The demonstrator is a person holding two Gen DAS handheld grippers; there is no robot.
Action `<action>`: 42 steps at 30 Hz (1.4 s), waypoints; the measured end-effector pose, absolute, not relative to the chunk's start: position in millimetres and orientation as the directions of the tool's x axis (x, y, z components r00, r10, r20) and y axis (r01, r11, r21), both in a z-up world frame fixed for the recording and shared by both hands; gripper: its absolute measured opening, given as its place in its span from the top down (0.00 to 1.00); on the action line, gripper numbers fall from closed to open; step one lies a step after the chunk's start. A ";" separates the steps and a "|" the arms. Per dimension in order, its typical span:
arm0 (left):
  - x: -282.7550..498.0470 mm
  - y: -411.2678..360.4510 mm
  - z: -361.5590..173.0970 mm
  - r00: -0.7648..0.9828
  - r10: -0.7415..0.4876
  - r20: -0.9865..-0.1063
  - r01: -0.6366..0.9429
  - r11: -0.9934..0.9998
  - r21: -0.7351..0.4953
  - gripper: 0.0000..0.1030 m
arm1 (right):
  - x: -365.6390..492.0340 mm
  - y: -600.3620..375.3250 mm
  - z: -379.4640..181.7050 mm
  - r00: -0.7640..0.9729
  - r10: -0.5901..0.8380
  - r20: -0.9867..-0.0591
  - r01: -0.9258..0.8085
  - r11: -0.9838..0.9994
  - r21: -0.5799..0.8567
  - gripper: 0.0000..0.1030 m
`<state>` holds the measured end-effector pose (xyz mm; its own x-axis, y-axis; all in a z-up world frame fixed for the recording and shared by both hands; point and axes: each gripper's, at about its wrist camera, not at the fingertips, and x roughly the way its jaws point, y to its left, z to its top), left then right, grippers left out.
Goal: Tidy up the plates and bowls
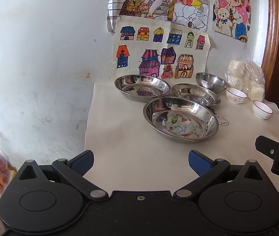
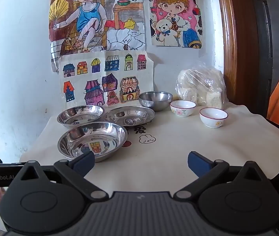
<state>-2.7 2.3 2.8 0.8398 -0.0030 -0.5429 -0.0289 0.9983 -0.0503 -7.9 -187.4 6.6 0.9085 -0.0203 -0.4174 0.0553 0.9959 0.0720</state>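
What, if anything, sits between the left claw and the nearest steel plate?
Nothing visible. The left claw is open and empty, and only bare white cloth lies between it and the nearest steel plate. The other dishes sit behind that plate.

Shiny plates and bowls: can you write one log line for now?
left tongs open, empty | right tongs open, empty | three shiny steel plates unstacked | two white ceramic bowls apart

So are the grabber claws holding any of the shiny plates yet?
No, nothing is held. The left gripper and right gripper are both wide open over the cloth, short of the nearest steel plate.
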 end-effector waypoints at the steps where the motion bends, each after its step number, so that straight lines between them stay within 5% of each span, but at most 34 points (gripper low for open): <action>1: -2.9 2.1 2.8 0.840 -0.003 -0.543 -0.029 0.998 -0.050 0.01 | -8.1 -187.1 6.9 0.908 -0.021 -0.418 0.056 0.996 0.071 0.00; 42: 5.2 -2.1 -5.0 0.828 -0.001 -0.561 -0.024 0.999 -0.037 0.01 | -4.1 -187.2 0.6 0.902 -0.019 -0.432 0.061 0.995 0.084 0.00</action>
<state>5.2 -2.1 -5.0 0.8278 -0.0006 -0.5610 -0.0244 0.9990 -0.0369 -4.1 -187.2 0.6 0.9018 -0.0193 -0.4316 0.0613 0.9946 0.0836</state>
